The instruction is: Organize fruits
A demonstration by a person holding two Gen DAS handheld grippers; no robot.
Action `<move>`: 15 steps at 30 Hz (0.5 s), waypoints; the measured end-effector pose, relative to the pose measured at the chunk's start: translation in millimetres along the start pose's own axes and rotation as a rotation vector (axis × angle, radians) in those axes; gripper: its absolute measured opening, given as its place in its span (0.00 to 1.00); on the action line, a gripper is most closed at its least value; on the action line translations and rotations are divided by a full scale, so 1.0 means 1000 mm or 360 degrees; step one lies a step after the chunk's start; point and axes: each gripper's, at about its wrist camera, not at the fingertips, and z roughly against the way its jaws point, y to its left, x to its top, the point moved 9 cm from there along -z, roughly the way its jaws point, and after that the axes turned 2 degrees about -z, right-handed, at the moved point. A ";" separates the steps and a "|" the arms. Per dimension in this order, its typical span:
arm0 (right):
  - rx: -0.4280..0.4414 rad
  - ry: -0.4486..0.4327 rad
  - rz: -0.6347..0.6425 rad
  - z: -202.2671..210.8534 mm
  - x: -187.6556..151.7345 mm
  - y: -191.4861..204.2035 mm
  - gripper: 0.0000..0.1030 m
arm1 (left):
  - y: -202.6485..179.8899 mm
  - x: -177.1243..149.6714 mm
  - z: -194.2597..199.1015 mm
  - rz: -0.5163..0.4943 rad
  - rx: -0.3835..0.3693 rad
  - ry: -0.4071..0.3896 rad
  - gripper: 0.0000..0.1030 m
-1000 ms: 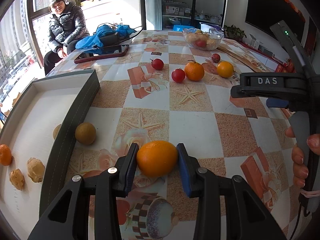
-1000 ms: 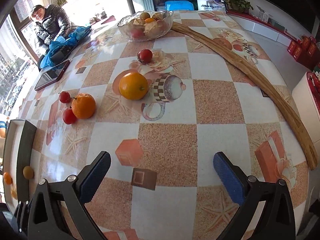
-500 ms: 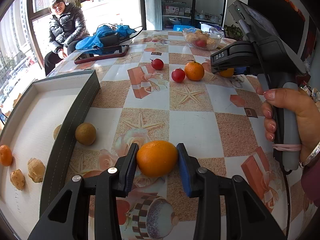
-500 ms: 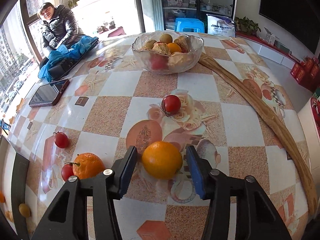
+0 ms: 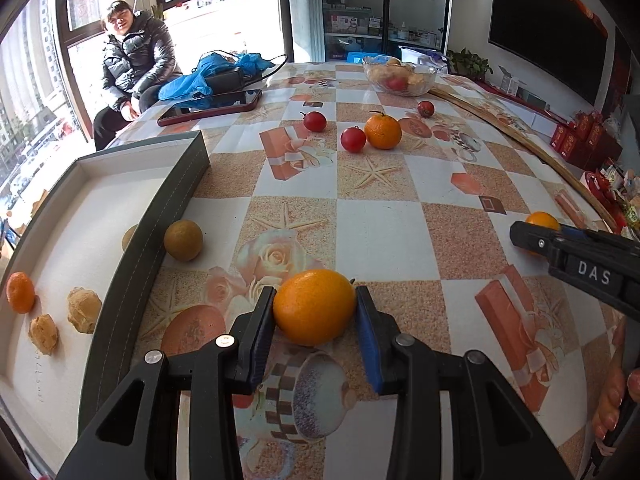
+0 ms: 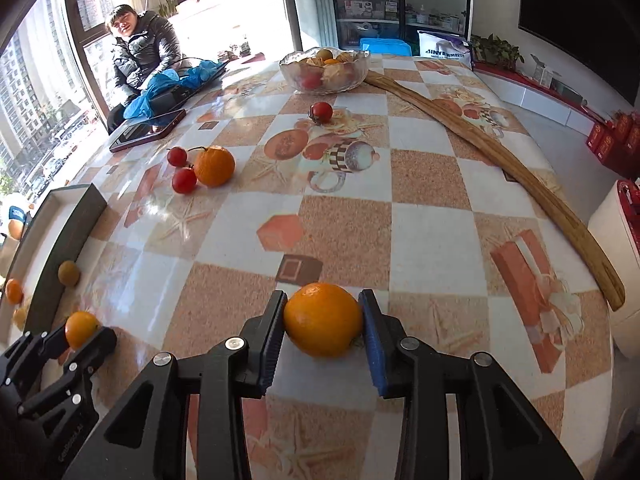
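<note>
Both grippers carry oranges; the tray is only partly filled.

Left wrist: left gripper (image 5: 314, 308) pinches an orange (image 5: 314, 306) just beside the tray (image 5: 120, 280), which holds a tangerine (image 5: 20, 298).
Right wrist: right gripper (image 6: 322, 326), whose jaws just closed, pinches another orange (image 6: 322, 320) well away from the tray (image 6: 60, 236); cherry tomatoes (image 6: 184, 180) remain loose.

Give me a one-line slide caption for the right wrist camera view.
Right gripper clamps an orange above the patterned tablecloth, glass fruit bowl beyond.
</note>
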 end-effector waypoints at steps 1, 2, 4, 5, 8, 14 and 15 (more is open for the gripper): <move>0.0003 -0.0011 -0.0003 0.007 -0.010 -0.001 0.37 | -0.001 -0.004 0.003 0.0004 -0.0002 0.0000 0.40; 0.0005 -0.0024 -0.0010 0.013 -0.019 -0.002 0.37 | -0.001 -0.006 0.005 0.0010 -0.0005 0.0001 0.40; 0.0002 -0.0061 -0.0020 0.022 -0.031 -0.004 0.37 | -0.002 -0.011 0.009 0.0019 -0.0005 -0.0007 0.40; -0.0007 -0.0088 -0.0014 0.025 -0.035 -0.004 0.37 | -0.002 -0.012 0.010 0.0021 -0.0003 -0.0018 0.40; -0.0050 -0.0131 0.0018 0.028 -0.039 -0.002 0.37 | -0.002 -0.014 0.012 0.0022 0.0000 -0.0046 0.40; -0.0025 -0.0137 -0.0003 0.026 -0.036 -0.003 0.37 | -0.003 -0.016 0.013 0.0025 -0.0006 -0.0082 0.40; -0.0029 -0.0136 0.0001 0.025 -0.036 -0.004 0.37 | -0.003 -0.016 0.013 0.0026 -0.0004 -0.0083 0.40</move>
